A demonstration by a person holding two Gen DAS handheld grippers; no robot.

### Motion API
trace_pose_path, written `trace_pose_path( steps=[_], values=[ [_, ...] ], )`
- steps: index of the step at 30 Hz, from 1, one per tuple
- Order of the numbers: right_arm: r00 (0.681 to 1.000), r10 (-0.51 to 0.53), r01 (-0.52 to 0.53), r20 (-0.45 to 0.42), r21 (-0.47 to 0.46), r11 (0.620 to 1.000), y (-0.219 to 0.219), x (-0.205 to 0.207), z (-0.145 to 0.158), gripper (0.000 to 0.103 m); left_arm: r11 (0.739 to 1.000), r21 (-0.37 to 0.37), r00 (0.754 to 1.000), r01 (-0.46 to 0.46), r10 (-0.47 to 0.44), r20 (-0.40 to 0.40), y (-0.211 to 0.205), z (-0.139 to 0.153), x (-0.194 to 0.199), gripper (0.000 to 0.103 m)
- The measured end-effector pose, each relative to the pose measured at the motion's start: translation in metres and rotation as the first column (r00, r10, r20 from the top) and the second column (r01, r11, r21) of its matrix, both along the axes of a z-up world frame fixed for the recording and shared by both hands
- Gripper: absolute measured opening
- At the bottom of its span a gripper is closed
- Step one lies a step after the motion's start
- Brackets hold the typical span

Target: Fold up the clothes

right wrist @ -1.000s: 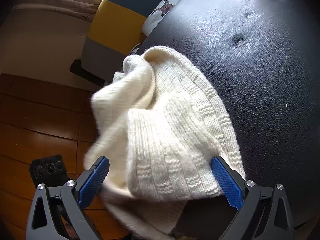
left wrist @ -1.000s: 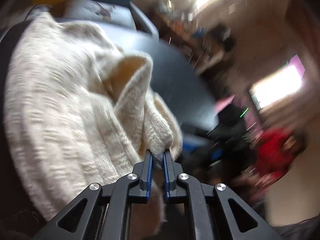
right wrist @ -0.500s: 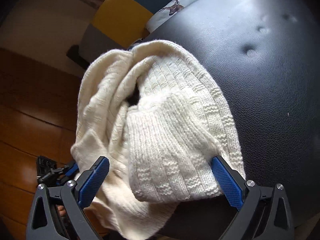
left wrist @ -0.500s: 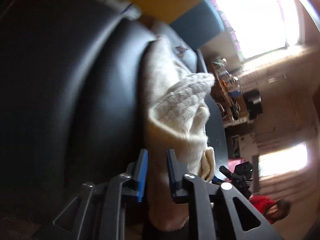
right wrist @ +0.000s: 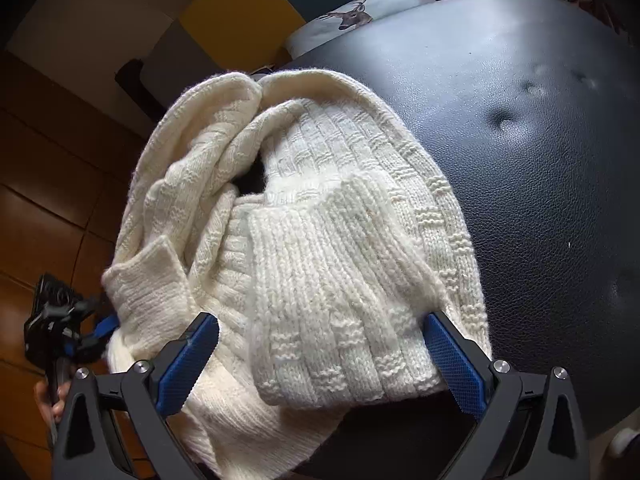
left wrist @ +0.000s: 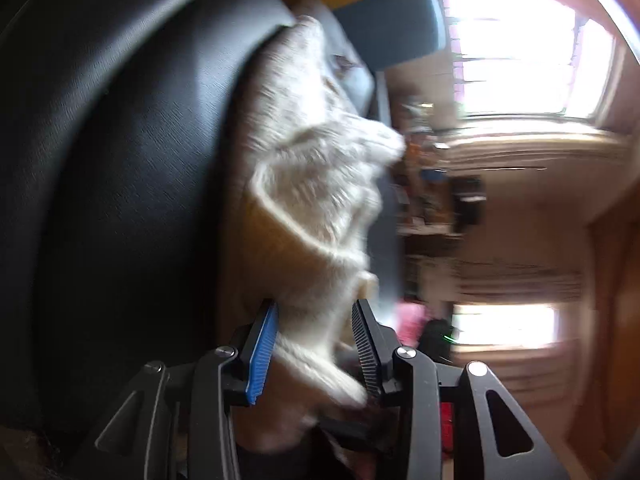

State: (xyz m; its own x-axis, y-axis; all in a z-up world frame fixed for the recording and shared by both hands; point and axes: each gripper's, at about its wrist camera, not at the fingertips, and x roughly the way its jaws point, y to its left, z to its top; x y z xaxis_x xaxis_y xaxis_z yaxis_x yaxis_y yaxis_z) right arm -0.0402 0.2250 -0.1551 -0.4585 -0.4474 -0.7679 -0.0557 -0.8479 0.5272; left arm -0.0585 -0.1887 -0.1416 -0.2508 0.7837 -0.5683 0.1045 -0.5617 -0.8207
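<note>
Looking along the left wrist: blurred view.
Left gripper (left wrist: 314, 344): jaws partly apart, a fold of the cream knitted sweater (left wrist: 320, 184) lying between them; whether the pads still pinch it I cannot tell.
Sweater: drapes over the edge of the black leather seat (left wrist: 120, 160).
Background: bright window (left wrist: 520, 48).

Right wrist view:
Right gripper (right wrist: 320, 364): jaws spread wide, straddling the sweater's (right wrist: 320, 240) ribbed hem, gripping nothing.
Sweater: bunched on the seat's (right wrist: 540, 160) left edge, partly hanging over the wooden floor (right wrist: 48, 160).
Left gripper (right wrist: 60, 320): low left, beside the cloth.
Beyond: deer-print cushion (right wrist: 360, 12).
</note>
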Motion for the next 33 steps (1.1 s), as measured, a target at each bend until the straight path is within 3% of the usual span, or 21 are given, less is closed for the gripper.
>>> trace_pose_path(
  steps=[3,6,7,11,13,14,15,19,23,25,27,31,33],
  values=[
    [1.000,-0.008,0.008,0.008,-0.008,1.000,0.000,-0.001,0.001,0.103,0.982,-0.185,0.999,-0.022,0.014,-0.041,0.003,0.011,-0.001,0.038],
    [1.000,-0.022,0.022,0.001,-0.016,1.000,0.000,-0.003,0.004,0.103,0.971,-0.237,0.997,-0.042,0.024,-0.080,-0.005,0.023,0.000,0.040],
    [1.000,-0.020,0.020,-0.013,-0.010,1.000,-0.001,-0.002,0.006,0.103,0.972,-0.230,0.997,-0.037,0.020,-0.076,-0.007,0.023,-0.002,0.042],
    [0.996,0.014,-0.010,-0.088,0.039,0.999,-0.013,-0.001,0.023,0.103,0.997,-0.070,1.000,0.021,-0.022,-0.014,0.008,0.001,-0.018,0.045],
    [0.993,0.045,-0.033,-0.107,0.120,0.992,-0.026,-0.005,0.032,0.103,0.998,0.054,0.998,-0.006,0.010,-0.062,0.014,0.001,-0.018,0.032],
    [0.990,0.068,-0.049,-0.120,0.156,0.987,-0.034,-0.005,0.037,0.103,0.994,0.109,0.995,-0.017,0.028,-0.100,0.017,0.006,-0.017,0.018],
    [0.986,0.099,-0.073,-0.130,0.196,0.978,-0.043,-0.008,0.041,0.103,0.991,0.133,0.988,-0.025,0.045,-0.148,0.015,0.018,-0.014,0.012],
    [0.970,0.215,-0.157,-0.112,0.384,0.910,-0.080,-0.027,0.039,0.103,0.986,0.134,0.952,-0.099,0.133,-0.277,-0.025,0.064,0.000,0.010],
    [0.965,0.261,-0.229,0.009,0.507,0.831,-0.106,-0.046,0.008,0.103,0.953,0.062,0.895,-0.296,0.300,-0.331,-0.120,0.090,0.030,0.010],
    [0.964,0.265,-0.222,0.008,0.572,0.790,-0.113,-0.045,-0.003,0.103,0.919,-0.011,0.873,-0.393,0.370,-0.317,-0.158,0.087,0.044,0.010],
    [0.966,0.259,-0.212,0.000,0.573,0.792,-0.112,-0.043,-0.002,0.103,0.889,-0.096,0.874,-0.449,0.414,-0.253,-0.190,0.069,0.056,0.012],
    [0.965,0.260,-0.221,0.009,0.559,0.799,-0.107,-0.044,0.000,0.103,0.850,-0.178,0.868,-0.496,0.479,-0.132,-0.214,0.042,0.074,0.017],
    [0.966,0.258,-0.219,0.010,0.562,0.798,-0.109,-0.045,-0.001,0.103,0.839,-0.164,0.854,-0.519,0.505,-0.122,-0.219,0.040,0.085,0.017]
  ],
)
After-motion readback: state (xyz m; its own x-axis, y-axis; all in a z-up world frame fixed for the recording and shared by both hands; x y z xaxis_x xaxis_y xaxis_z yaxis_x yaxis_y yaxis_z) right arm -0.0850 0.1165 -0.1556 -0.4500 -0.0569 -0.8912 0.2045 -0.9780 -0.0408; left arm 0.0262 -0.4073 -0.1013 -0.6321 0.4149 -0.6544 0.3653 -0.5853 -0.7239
